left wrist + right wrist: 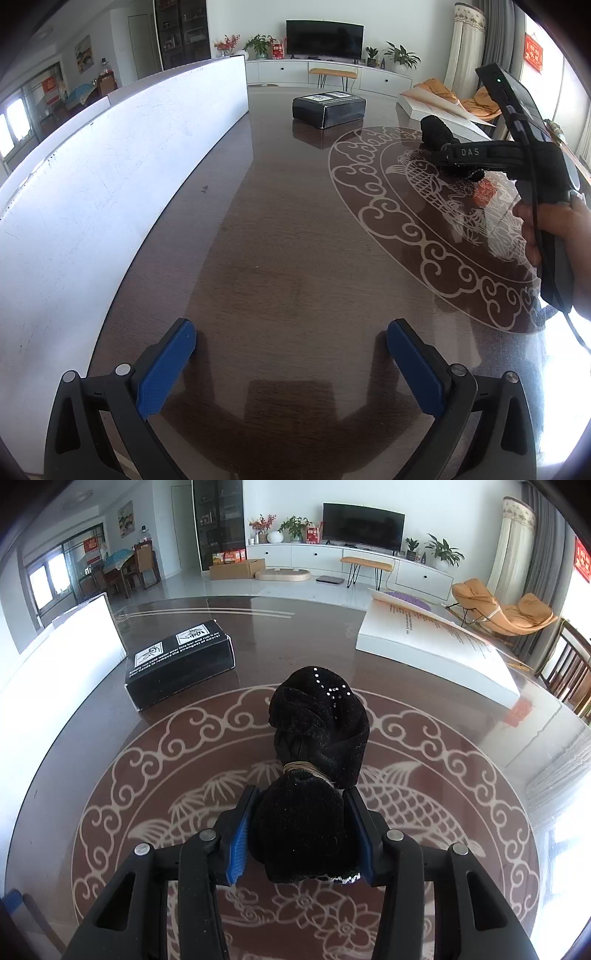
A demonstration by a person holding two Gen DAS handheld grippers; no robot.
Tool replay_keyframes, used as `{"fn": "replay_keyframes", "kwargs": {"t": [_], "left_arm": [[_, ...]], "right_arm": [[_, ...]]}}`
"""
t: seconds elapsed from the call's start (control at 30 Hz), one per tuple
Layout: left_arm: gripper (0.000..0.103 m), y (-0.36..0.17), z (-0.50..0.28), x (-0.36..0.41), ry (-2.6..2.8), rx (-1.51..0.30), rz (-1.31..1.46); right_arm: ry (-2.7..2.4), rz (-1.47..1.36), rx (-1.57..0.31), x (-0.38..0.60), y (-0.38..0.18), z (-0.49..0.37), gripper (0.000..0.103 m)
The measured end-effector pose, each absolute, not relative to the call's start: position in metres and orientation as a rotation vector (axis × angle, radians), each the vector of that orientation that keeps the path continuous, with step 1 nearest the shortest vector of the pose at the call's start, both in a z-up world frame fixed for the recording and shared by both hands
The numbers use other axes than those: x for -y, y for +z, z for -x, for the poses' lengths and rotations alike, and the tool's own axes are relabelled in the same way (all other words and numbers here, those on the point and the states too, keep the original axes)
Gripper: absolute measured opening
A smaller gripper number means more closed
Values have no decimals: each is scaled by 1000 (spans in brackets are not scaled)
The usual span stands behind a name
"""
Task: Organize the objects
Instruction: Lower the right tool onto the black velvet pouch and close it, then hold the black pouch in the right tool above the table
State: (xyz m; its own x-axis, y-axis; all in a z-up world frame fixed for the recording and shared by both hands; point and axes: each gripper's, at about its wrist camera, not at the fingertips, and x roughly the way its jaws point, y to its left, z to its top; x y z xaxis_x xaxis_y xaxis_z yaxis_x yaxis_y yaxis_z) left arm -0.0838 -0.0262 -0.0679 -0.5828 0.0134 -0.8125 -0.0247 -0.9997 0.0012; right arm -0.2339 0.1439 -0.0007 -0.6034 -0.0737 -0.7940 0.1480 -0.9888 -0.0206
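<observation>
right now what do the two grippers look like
Both are black plastic frames with silver round bolts and blue ribbed pads: left gripper, right gripper. Seen from the left wrist, the right one bears white "DAS" lettering, a black cable and a dark device with a green light.

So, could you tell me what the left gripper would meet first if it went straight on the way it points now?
Most likely the bare table: the open left gripper tilts down at it with nothing between the fingers. The black box lies well beyond, though depth is hard to judge.

Home living room: television [364, 526], houseplants [443, 550], armchair [498, 609].
</observation>
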Motion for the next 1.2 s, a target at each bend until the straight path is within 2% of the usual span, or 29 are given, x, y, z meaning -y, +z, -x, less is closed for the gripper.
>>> {"fn": "replay_keyframes", "kwargs": {"t": [0.33,0.53,0.57,0.7,0.73,0.9,1.2], "left_arm": [[103,-68,84,26,2777,-21,1425],[103,-68,84,26,2777,-21,1425],[103,-68,84,26,2777,-21,1425],[103,-68,84,26,2777,-21,1425],[103,-68,84,26,2777,-21,1424],[103,-68,84,26,2777,-21,1424],[103,-68,85,26,2777,-20,1425]], "right_arm": [[-2727,-1306,-131,-200,2,120,47],[-2737,-1315,-92,-215,1,86,49],[-2735,-1316,-90,-215,1,83,51],[-2718,-1335,-113,-212,-2,82,78],[-2721,-1338,-129,-210,-2,81,82],[-2720,-1342,-151,-209,-4,81,88],[-2724,-1342,-175,-206,-4,81,92]]}}
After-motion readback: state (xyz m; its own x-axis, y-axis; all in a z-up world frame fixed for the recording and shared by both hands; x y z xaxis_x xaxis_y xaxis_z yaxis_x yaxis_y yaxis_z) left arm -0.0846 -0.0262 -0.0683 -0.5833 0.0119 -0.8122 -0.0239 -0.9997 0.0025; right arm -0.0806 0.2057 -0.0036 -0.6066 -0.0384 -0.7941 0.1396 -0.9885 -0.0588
